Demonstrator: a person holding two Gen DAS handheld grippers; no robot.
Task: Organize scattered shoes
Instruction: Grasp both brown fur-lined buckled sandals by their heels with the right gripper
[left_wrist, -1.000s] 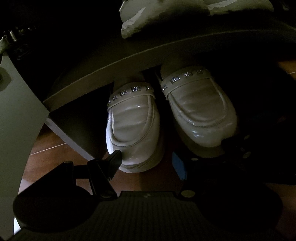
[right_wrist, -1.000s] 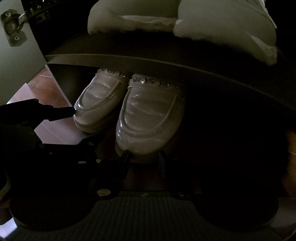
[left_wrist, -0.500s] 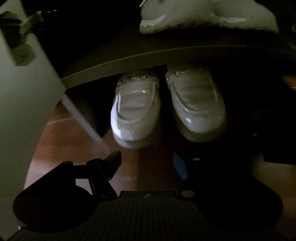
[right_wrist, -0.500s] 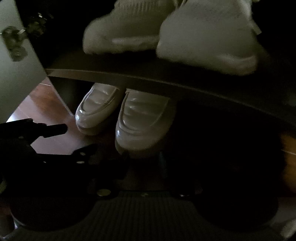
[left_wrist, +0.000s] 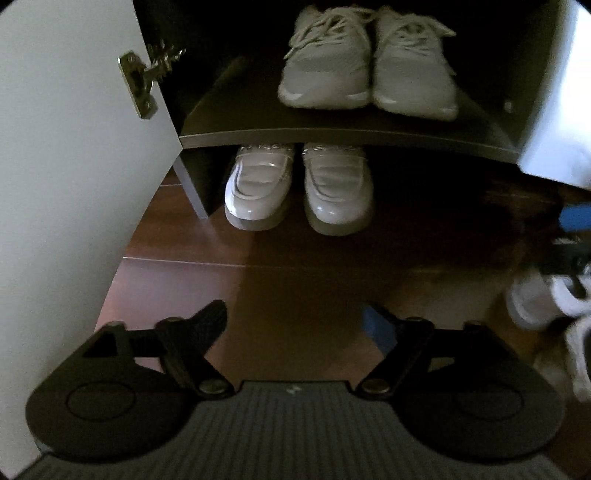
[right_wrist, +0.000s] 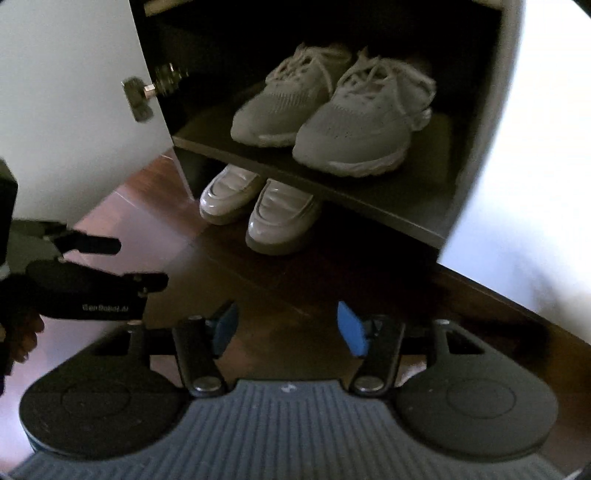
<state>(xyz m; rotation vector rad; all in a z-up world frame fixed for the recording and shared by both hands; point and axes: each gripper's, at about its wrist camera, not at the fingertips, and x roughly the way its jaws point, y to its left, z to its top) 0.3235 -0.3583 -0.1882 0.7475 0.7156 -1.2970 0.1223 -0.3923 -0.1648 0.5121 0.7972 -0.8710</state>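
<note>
A pair of glossy cream loafers (left_wrist: 258, 188) (right_wrist: 282, 216) stands side by side on the floor under the dark shelf (left_wrist: 332, 133), toes pointing out. A pair of white lace-up sneakers (left_wrist: 325, 62) (right_wrist: 362, 125) rests on that shelf. My left gripper (left_wrist: 293, 325) hangs well back from the loafers, its jaws opening with nothing between them. It also shows at the left of the right wrist view as the left gripper (right_wrist: 129, 264). My right gripper (right_wrist: 288, 326), with blue pads (right_wrist: 351, 328), is likewise back from the shoes, jaws opening and empty.
An open white cabinet door (left_wrist: 74, 147) with a metal hinge (left_wrist: 138, 85) stands at the left, and a pale cabinet side (right_wrist: 517, 147) at the right. More white shoes (left_wrist: 543, 299) lie on the wooden floor (left_wrist: 295, 288) at the right edge.
Both grippers have drawn back and up from the loafers, which now look smaller. Both sets of jaws stand wider. The sneakers on the shelf have come fully into view.
</note>
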